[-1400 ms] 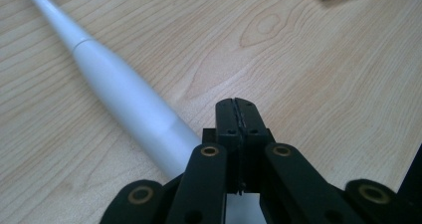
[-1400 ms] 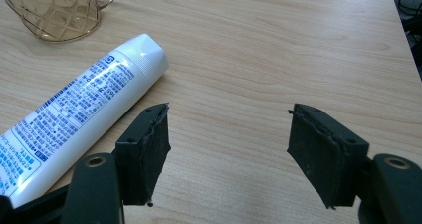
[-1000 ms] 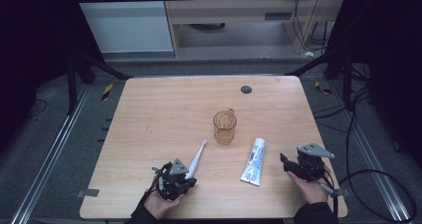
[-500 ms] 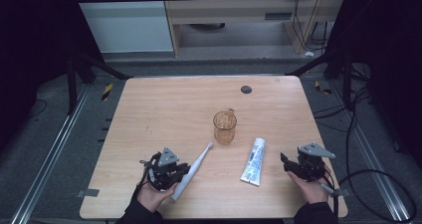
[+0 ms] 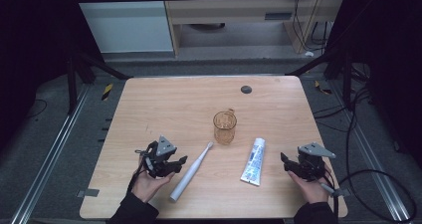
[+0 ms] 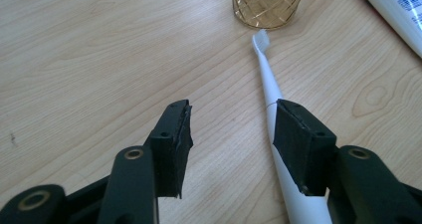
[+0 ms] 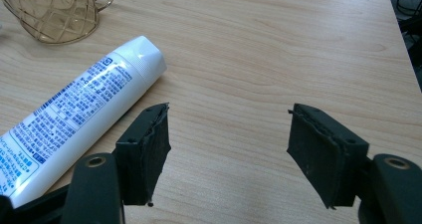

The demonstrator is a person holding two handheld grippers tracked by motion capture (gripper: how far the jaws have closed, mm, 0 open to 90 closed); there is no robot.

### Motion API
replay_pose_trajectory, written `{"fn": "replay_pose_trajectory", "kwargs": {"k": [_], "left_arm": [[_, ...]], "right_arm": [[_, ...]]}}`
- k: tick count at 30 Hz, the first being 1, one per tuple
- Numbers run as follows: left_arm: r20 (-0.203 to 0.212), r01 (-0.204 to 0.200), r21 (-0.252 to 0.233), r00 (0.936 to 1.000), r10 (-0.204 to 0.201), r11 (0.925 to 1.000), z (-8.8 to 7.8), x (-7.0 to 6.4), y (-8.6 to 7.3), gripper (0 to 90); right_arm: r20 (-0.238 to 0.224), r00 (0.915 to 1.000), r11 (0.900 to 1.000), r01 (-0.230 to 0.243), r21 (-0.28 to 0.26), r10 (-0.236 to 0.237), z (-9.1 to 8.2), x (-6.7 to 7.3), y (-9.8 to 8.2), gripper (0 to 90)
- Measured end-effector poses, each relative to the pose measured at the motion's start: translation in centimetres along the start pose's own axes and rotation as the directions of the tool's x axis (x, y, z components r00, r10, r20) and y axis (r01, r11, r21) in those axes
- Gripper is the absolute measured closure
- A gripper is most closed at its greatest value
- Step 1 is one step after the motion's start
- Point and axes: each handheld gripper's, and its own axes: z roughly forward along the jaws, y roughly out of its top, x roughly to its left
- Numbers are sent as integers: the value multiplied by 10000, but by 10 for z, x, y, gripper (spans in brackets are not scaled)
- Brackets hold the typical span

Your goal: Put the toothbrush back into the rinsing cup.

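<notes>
A white toothbrush point(image 5: 190, 172) lies flat on the wooden table point(image 5: 164, 104), head toward the amber glass cup point(image 5: 224, 126). My left gripper point(image 5: 175, 165) sits just left of the handle; its jaws have just been opening and stand apart with nothing between them. In the left gripper view the toothbrush point(image 6: 271, 102) passes beside and under the right pad point(image 6: 296, 147), clear of the left gripper point(image 6: 231, 144). A white toothpaste tube point(image 5: 254, 161) lies right of the cup. My right gripper point(image 5: 284, 163) rests open right of the tube; in its own view the right gripper point(image 7: 229, 152) holds nothing.
A small dark round disc point(image 5: 246, 89) sits near the table's far edge. The cup point(image 7: 54, 10) and tube point(image 7: 74, 119) lie left of the right jaws. Dark floor, cables and metal frame rails surround the table.
The left gripper let go of the toothbrush and opened, drawing back to the left. The toothbrush now lies flat on the table. The right gripper stayed still.
</notes>
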Motion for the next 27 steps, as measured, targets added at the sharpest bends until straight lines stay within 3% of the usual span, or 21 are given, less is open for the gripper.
{"fn": "replay_pose_trajectory", "kwargs": {"k": [3,6,13,27], "left_arm": [[-63,164,38,9998,-164,9999,-1,4,2,486],[-173,323,165,9993,-321,9993,-3,6,7,424],[90,382,652,9992,-389,9971,-2,7,15,376],[383,39,1389,9992,-93,9903,8,0,30,357]], "right_arm": [[20,10000,10000,-2,3,2,0,-1,0,324],[9,10000,10000,-34,53,34,1,0,0,324],[3,10000,10000,-18,76,18,2,0,0,323],[-33,10000,9999,1,131,-1,4,0,-1,324]]}}
